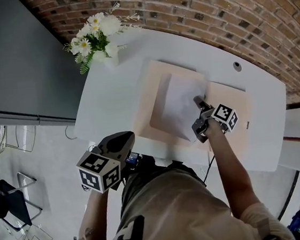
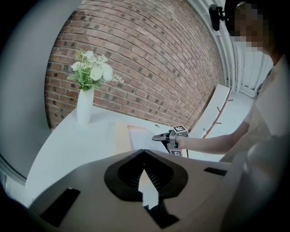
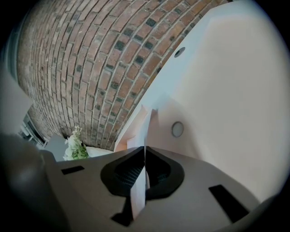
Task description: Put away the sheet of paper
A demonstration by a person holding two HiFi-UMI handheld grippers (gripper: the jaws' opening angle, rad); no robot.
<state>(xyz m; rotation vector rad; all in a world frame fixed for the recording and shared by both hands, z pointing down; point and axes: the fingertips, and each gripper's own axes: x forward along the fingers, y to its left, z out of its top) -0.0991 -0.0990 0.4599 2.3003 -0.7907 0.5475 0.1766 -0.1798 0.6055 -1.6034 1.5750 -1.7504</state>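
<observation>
Right gripper view shows the right gripper (image 3: 144, 150) with its jaws closed on the sheet of paper (image 3: 137, 194). The sheet stands edge-on as a thin white strip pinched between the two jaws and runs on ahead of their tips. Beyond the jaws and beneath the sheet lies a beige mat (image 3: 124, 136), and to the right of the jaws the white desk (image 3: 226, 99) spreads out with a small round cap (image 3: 177, 129) set in it.

In the head view the sheet sits just ahead and to the left of the right jaws, which grip it at its near right part. It lies over the mat, with a shadow showing along its left side. I cannot tell how much of it touches the mat.

The left gripper (image 2: 144, 152) has its jaws together, tips meeting, with nothing between them; only the desk surface shows through the gap lower down. From the head view it is held back by the person's body at the near edge of the desk, well apart from the sheet. Far ahead and to the left of the left jaws, a white vase of flowers (image 2: 85, 105) stands on the desk against a brick wall (image 2: 149, 59).
</observation>
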